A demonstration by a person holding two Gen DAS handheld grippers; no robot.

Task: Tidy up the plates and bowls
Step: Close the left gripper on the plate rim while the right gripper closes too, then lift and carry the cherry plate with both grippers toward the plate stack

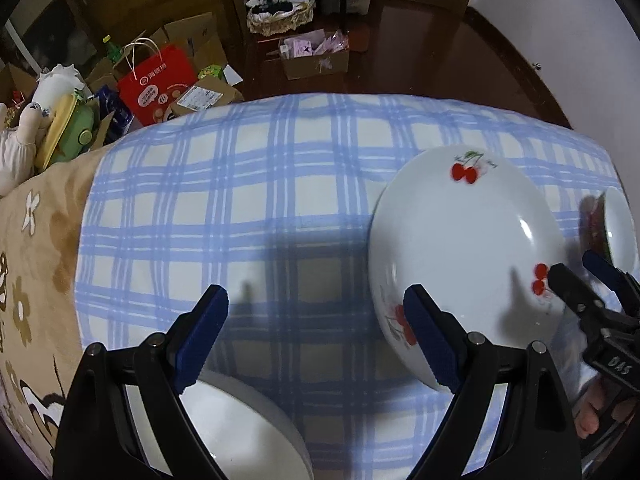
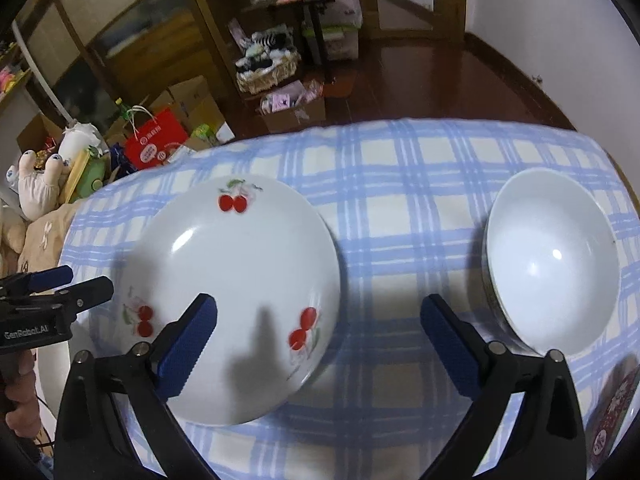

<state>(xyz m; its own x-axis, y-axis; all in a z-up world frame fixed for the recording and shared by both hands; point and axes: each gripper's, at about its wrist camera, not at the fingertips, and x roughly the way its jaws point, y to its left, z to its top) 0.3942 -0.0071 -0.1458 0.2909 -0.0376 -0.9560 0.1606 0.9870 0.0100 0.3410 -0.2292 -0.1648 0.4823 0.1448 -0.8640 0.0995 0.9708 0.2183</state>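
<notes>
From my left wrist view, the left hand-held gripper [image 1: 316,336] stands wide with nothing between its fingers, over bare blue-checked cloth [image 1: 248,200] on the tabletop; the cherry plate [image 1: 464,256] lies just right of it, partly behind the right finger, a white bowl [image 1: 240,432] sits low under the left finger, and the right hand-held gripper [image 1: 576,272] reaches in at the plate's right edge. From my right wrist view, the right hand-held gripper is also wide and empty, the cherry plate under its left finger, a second white bowl [image 2: 552,260] just beyond its right finger.
</notes>
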